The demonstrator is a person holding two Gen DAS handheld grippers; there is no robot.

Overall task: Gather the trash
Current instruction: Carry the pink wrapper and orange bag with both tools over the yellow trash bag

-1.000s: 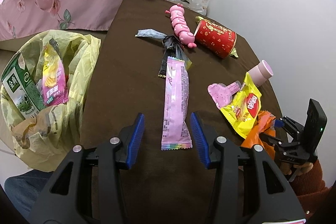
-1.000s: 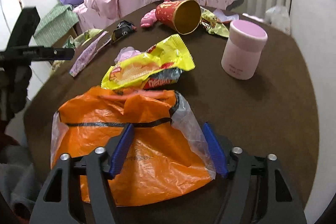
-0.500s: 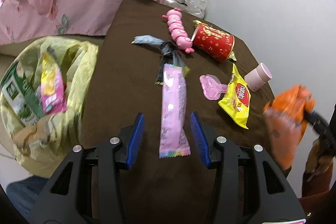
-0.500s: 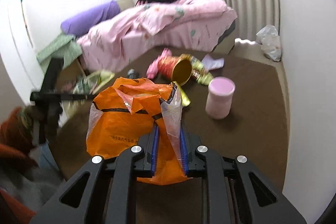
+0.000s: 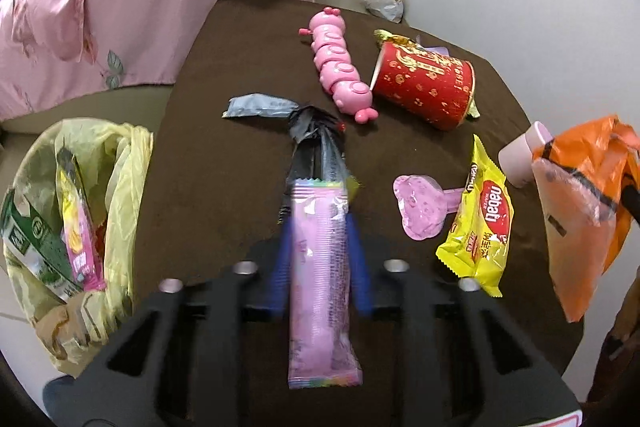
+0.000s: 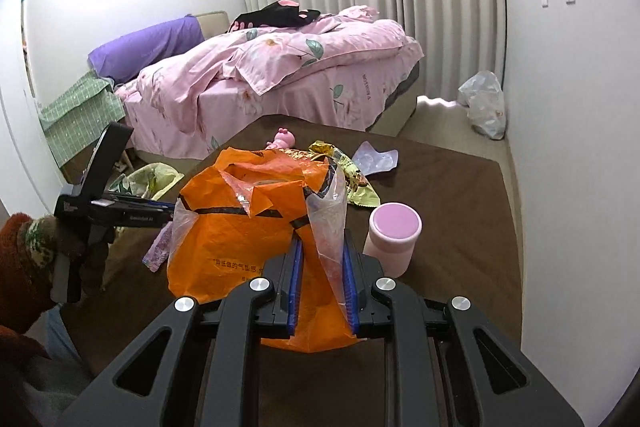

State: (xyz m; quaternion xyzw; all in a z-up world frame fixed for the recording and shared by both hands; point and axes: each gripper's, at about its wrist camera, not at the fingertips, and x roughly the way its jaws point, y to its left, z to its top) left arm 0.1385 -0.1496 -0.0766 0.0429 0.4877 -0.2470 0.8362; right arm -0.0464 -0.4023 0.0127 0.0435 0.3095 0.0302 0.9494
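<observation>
My left gripper (image 5: 320,223) is shut on a long pink wrapper (image 5: 320,275) over the brown table (image 5: 224,163); the wrapper also shows in the right wrist view (image 6: 158,251). My right gripper (image 6: 322,251) is shut on an orange plastic bag (image 6: 240,227) and holds it above the table; the bag hangs at the right in the left wrist view (image 5: 580,203). A yellow trash bag (image 5: 120,163) with packets inside sits left of the table. On the table lie a yellow snack packet (image 5: 480,223), a black wrapper (image 5: 316,143) and a grey-blue wrapper (image 5: 256,107).
A red paper cup (image 5: 424,87) lies on its side beside a pink caterpillar toy (image 5: 340,67). A pink jar (image 6: 394,239) stands on the table, with a pink heart-shaped piece (image 5: 420,211) nearby. A pink bed (image 6: 280,67) lies beyond. A white bag (image 6: 484,103) sits by the wall.
My left gripper has closed on the pink wrapper. My right gripper shut on the orange bag and lifted it off the table.
</observation>
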